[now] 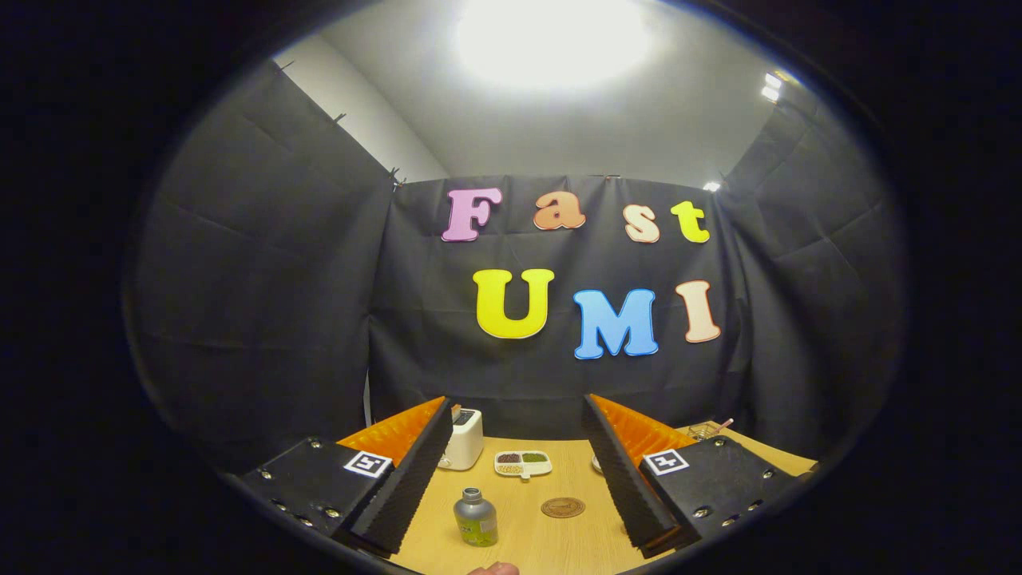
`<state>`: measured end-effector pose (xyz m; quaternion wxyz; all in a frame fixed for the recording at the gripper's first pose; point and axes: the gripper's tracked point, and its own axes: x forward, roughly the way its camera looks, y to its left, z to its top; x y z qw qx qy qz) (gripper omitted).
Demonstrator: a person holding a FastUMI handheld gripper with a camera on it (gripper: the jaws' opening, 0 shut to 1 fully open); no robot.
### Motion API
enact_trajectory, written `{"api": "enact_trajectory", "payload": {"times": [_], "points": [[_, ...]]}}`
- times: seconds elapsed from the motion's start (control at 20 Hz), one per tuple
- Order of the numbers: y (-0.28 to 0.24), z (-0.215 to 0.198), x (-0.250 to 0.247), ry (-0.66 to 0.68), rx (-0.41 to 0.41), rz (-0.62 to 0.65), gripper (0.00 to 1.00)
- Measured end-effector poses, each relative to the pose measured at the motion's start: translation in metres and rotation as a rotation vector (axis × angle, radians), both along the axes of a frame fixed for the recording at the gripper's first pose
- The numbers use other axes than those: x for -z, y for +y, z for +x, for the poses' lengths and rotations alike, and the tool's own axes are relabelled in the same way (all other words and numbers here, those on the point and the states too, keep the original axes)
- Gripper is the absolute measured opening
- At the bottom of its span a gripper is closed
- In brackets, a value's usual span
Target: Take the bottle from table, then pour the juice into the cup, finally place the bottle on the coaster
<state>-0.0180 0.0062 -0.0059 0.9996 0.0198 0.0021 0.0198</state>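
**Fingers spread wide above the table, bottle standing free between them**

I see the gripper (519, 471) held above a wooden table (559, 539), its two fingers spread wide and holding nothing. The finger pads (415, 471) are ribbed, like sawtooth foam.

Low in the frame, between the fingers and nearer the left one, one bottle (476, 517) stands upright. It is short and round, with a grey cap and a green-yellow label; I cannot tell how full it is. Just to its right, apart from it, lies one coaster (563, 507): a flat, round, brown disc with a patterned face.

Further up the frame, beyond the bottle, sits one white divided dish (523, 464) with rounded corners. It has three compartments I can count: dark red grains on the left, green ones on the right, pale ones at the lower left. To its left, beside the left finger, stands one white boxy appliance (465, 439), smooth and rounded.

At the bottom edge, a fingertip (495, 569) of a person pokes in.
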Motion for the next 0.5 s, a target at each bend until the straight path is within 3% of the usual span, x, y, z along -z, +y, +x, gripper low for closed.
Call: {"api": "enact_trajectory", "payload": {"times": [0.5], "points": [[0.005, 0.012, 0.012, -0.034, 0.004, 0.009, 0.99]]}}
